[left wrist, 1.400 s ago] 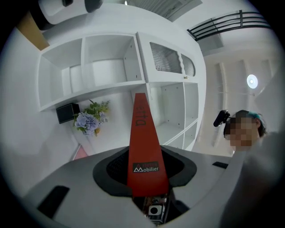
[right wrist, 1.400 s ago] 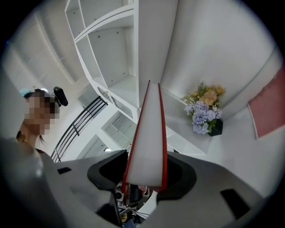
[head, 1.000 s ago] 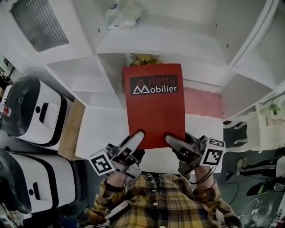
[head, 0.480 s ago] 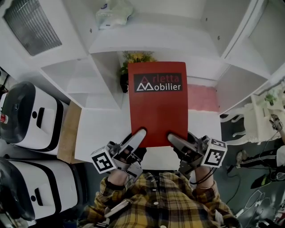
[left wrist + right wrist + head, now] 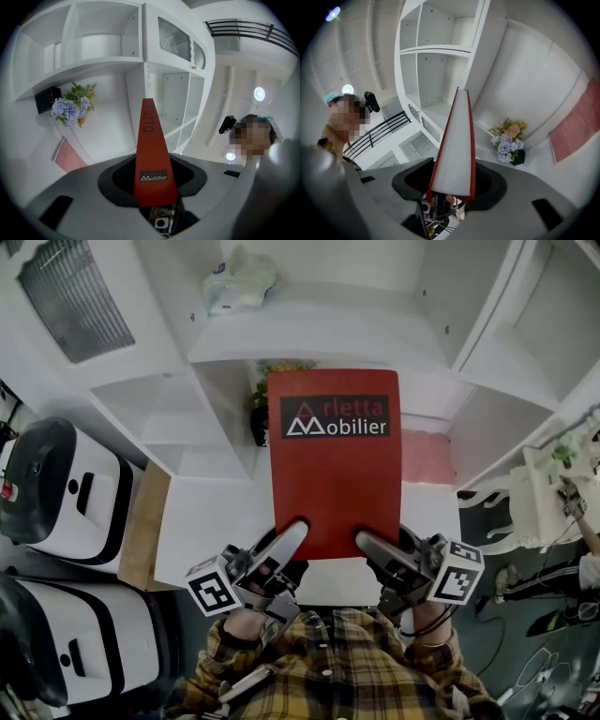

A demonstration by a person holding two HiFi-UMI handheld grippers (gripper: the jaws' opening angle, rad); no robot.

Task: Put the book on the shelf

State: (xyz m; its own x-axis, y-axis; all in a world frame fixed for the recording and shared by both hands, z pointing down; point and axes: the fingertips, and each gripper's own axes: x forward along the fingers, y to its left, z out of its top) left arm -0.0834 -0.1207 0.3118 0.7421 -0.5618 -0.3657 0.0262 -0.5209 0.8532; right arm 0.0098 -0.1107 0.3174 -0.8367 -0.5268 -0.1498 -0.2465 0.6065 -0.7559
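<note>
While both grippers clamp its near edge, the book (image 5: pixel 333 465) hangs at centre frame in the head view, its far end in front of the shelf (image 5: pixel 309 334) and not yet inside any compartment. The left gripper (image 5: pixel 292 532) is closed partway on the spine side at the lower left of the cover. The right gripper (image 5: pixel 368 542) is closed partway on the page side at the lower right.

With the grip on one short edge only, the long free end could sag or swing, and an uneven push from the two hands could twist the cover in the pads. The likelier trouble lies ahead: the far edge may catch a white divider, or knock the flowers (image 5: pixel 70 105) standing in the compartment behind it.

The book hides most of those flowers and the compartment floor from the head view, so the free room there cannot be judged. It also covers part of a pink panel (image 5: pixel 427 456) at centre right. Each gripper's lower finger sits out of sight under the cover.
</note>
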